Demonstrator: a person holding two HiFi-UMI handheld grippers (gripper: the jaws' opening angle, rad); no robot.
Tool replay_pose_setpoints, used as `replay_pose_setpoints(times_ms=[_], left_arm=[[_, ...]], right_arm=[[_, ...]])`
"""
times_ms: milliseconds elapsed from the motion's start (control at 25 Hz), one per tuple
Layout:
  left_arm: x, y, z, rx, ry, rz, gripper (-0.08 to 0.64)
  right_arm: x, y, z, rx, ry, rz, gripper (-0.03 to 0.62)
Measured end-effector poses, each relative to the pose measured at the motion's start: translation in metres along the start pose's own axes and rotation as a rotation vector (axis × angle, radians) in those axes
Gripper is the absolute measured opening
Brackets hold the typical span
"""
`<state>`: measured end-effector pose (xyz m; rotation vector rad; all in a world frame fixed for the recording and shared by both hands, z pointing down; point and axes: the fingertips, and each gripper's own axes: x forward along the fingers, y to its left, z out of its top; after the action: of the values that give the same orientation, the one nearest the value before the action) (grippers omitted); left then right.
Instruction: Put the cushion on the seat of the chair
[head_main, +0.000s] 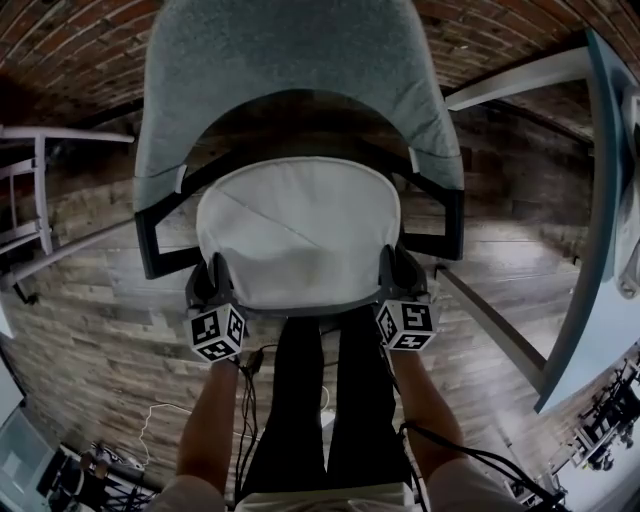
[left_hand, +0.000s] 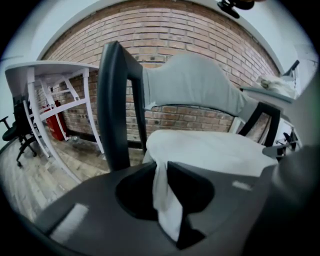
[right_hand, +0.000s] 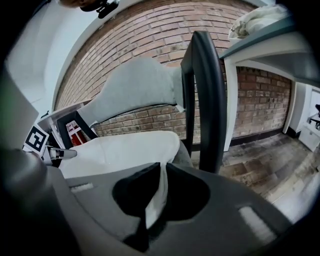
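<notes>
The left gripper is closed on a thin fold of fabric at the near-left corner of the cushion, with only the cloth between the pads. The right gripper is closed in the same way on the near-right corner. The white cushion hangs from these two pinches and spreads away over the chair, between its two black arm frames. It covers the seat almost completely, and no view confirms whether its underside bears on the seat. Hazard 1: each grip holds little material, so a fold may slip out and drop that corner first, leaving the cushion skewed. Hazard 2: if the near edge overhangs the front edge of the seat on release, the cushion may slide off forwards. Hazard 3: both grippers are just beside the front posts of the arm frames, so any sideways drift may strike a post. Hazard 4: at the far side, the cushion edge may ride up against the grey backrest and buckle.
</notes>
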<state>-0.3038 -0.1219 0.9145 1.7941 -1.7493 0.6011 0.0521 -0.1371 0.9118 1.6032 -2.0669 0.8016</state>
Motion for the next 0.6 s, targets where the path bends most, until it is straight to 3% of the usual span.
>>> replay_pose_setpoints(times_ms=[600], left_arm=[[0.010,0.002,-0.013,-0.018,0.036,0.035,0.049]], right_arm=[[0.009,-0.006,-0.011,0.008,0.038,-0.006,0.055]])
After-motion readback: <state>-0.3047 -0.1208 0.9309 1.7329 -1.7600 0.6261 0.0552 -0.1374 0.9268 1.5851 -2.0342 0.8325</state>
